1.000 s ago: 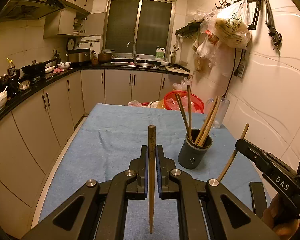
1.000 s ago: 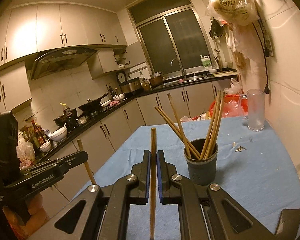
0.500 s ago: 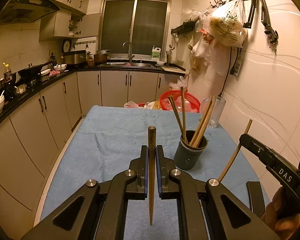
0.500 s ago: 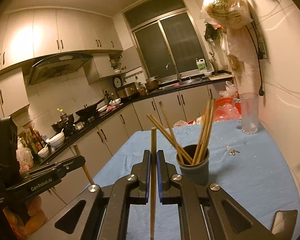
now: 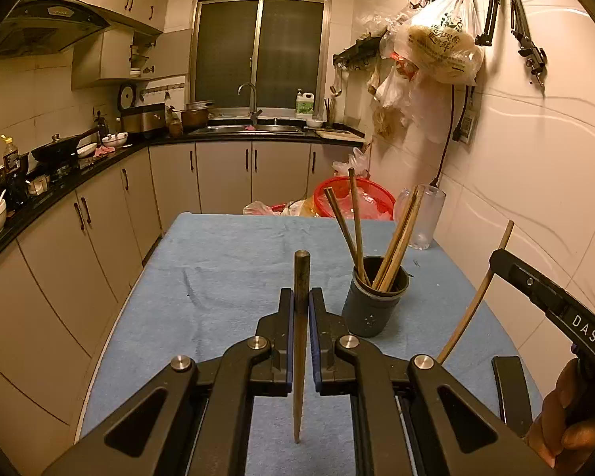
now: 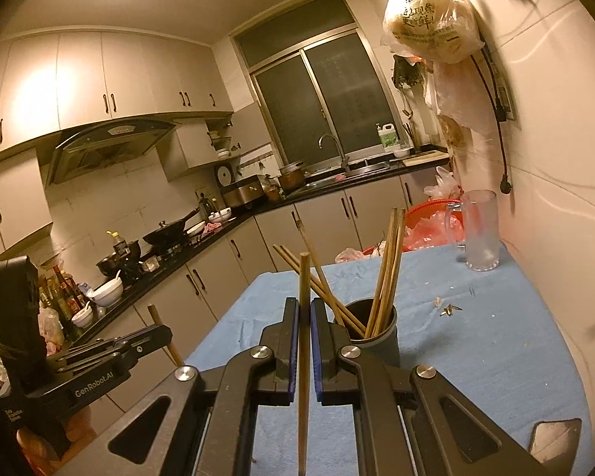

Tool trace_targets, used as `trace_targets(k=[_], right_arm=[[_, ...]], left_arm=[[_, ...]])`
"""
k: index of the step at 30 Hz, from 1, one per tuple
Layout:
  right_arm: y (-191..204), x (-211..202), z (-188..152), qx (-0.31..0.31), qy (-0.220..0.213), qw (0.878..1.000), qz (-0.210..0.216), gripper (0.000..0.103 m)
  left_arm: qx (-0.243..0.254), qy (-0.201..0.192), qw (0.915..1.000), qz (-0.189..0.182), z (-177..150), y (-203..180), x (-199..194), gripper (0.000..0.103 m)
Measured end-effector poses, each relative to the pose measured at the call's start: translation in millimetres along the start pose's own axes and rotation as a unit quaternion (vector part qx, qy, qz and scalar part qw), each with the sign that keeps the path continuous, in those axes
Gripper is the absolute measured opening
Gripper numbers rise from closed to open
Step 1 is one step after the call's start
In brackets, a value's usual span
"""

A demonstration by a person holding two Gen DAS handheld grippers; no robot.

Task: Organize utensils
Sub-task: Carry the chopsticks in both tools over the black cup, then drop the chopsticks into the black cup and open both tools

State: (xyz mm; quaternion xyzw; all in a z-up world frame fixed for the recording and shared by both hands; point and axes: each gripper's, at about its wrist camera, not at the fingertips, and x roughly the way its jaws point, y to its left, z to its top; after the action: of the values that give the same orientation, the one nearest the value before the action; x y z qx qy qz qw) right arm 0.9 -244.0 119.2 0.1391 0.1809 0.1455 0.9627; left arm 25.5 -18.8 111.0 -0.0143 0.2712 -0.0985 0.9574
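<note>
My left gripper [image 5: 301, 297] is shut on a wooden chopstick [image 5: 300, 273] that stands upright between its blue pads. A second chopstick [image 6: 304, 273] is clamped the same way in my right gripper [image 6: 304, 305]. A dark grey cup [image 5: 373, 309] with several chopsticks leaning in it stands on the blue tablecloth [image 5: 226, 269], ahead and right of the left gripper. In the right wrist view the cup [image 6: 380, 337] is just ahead and right of the fingers. Each gripper shows in the other's view: the right one [image 5: 499, 256] at the right edge, the left one [image 6: 162, 333] at the lower left.
A clear glass mug [image 6: 480, 234] stands at the table's far right by the wall. A red basket [image 5: 353, 198] with plastic bags sits beyond the far edge. Small scraps [image 6: 450, 308] lie on the cloth. A phone [image 6: 555, 440] lies at the near right. Counters and cabinets [image 5: 99, 214] run along the left.
Both views have shifted slightly: the cup now sits a little lower and nearer in the right wrist view. Both chopsticks stay clamped as before.
</note>
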Motion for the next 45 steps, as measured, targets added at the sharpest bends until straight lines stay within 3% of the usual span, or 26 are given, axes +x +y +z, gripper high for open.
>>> trace_targets(k=[17,24,35,39,45], right_arm=[[-15,-4,10,0.016,-0.007,1.000,0.002,0.006],[-26,-2,43,0.029,-0.025,0.999,-0.004,0.006],[-44,12,103,0.054,-0.097,0.992,-0.052,0.006],[-47,25,120,0.052,-0.114,0.990,-0.063,0.006],[-54,62,118,0.035,-0.092,0.992,-0.083,0.006]], left_arm=[[0.014,0.005,0.9998,-0.011,12,-17,9,0.008],[0.021,-0.014,0.9992,-0.029,39,-31,3,0.008],[0.011,-0.062,0.9961,-0.063,102,-54,6,0.008],[0.001,-0.079,0.9948,-0.065,122,-59,20,0.008],[-0.020,-0.052,0.9958,-0.073,122,-58,64,0.008]])
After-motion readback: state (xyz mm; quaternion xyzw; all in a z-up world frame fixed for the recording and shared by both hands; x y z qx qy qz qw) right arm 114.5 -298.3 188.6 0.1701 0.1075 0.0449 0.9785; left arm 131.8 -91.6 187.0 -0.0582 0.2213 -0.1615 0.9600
